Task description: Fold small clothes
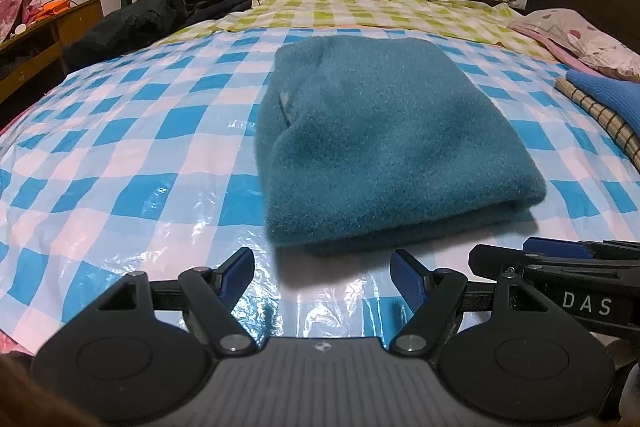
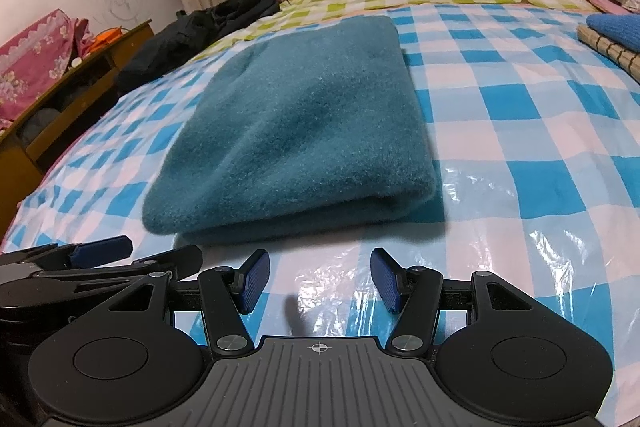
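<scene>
Checked bed cover (image 1: pixel 120 163), folded teal garment (image 1: pixel 384 147)

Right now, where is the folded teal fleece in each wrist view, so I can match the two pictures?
Left wrist view: folded teal fleece lies centre-right, beyond the open left tool.
Right wrist view: folded teal fleece lies centre-left.
Shared landmark: the bright blue knit at the right edge of both.

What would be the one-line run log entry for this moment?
item: folded teal fleece garment lying on blue checked plastic sheet | left gripper: open, empty | right gripper: open, empty | both short of garment
</scene>
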`<state>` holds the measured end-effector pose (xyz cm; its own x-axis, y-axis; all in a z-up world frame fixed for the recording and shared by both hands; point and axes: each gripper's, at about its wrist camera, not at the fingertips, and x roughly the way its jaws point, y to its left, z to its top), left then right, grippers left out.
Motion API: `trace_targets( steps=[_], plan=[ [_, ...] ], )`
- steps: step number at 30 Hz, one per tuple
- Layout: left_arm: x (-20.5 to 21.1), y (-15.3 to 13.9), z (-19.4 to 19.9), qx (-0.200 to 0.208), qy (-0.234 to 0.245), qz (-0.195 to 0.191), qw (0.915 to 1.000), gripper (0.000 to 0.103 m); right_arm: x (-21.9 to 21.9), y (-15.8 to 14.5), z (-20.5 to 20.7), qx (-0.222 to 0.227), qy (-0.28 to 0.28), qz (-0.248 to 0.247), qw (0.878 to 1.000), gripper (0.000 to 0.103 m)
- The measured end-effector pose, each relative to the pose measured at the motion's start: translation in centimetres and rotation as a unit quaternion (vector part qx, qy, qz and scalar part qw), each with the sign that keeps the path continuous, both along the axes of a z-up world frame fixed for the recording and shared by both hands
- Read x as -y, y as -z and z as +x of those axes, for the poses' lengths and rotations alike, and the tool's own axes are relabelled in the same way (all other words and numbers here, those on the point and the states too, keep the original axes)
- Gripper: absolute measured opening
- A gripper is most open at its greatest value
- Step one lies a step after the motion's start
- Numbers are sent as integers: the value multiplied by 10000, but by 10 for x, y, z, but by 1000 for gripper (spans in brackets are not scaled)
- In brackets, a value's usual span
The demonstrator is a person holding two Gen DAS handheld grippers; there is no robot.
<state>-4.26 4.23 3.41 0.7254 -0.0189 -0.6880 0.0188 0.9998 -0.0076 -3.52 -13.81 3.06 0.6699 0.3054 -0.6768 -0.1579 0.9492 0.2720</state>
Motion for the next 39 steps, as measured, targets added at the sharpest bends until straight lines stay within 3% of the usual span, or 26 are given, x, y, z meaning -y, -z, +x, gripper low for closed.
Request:
trace_targets(
  steps=[14,27,34,39],
  plan=[
    [4,-3,-3,110,-63,242,9996,84,2,-1,0,6,25,27,10000,56],
    [3,0,-1,-36,-71,159,9998,84,2,0,-1,7,33,62,10000,56],
    [0,5,2,-230,-24,-80,9997,84,3,0,-2,-4,68,68,10000,56],
    [0,4,0,-117,-62,-61,9999,85,3,0,-2,7,70,75,9999,56]
  ],
)
